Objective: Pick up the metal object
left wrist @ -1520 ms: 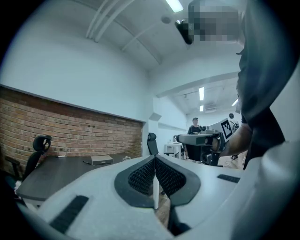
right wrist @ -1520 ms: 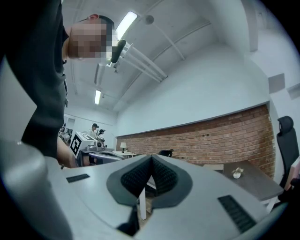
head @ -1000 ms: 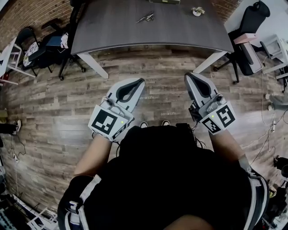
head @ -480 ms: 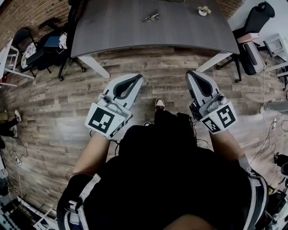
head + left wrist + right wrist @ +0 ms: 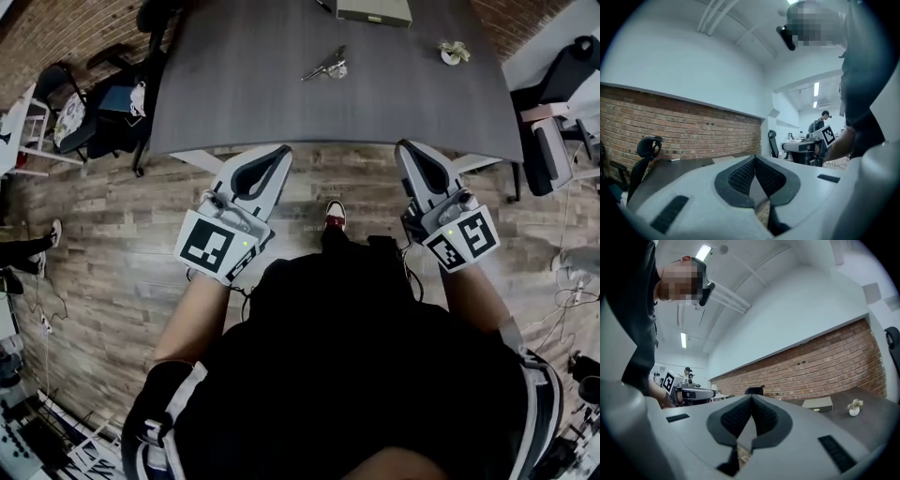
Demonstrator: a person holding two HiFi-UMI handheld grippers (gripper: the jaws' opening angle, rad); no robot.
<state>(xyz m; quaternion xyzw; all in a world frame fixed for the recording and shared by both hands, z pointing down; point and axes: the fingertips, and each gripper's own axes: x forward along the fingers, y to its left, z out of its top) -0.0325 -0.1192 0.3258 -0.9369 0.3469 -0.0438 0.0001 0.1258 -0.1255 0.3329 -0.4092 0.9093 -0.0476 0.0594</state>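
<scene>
We hold the left gripper (image 5: 278, 153) and right gripper (image 5: 406, 148) pinched together, empty, at the near edge of the desk (image 5: 234, 94). The metal object (image 5: 326, 66) lies well beyond, so there is nothing to grasp yet.

The head view looks steeply down over the left gripper (image 5: 279, 150) and right gripper (image 5: 405, 146) onto the table (image 5: 244, 94). Each gripper view, close behind its jaws, faces low across that table toward the far brick wall (image 5: 684, 124).

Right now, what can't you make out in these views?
- metal object: head view, too small to tell what kind of tool it is.
- grey box: head view, far side cut off by the top edge.
- small white item: head and right gripper views, too small to identify.
</scene>
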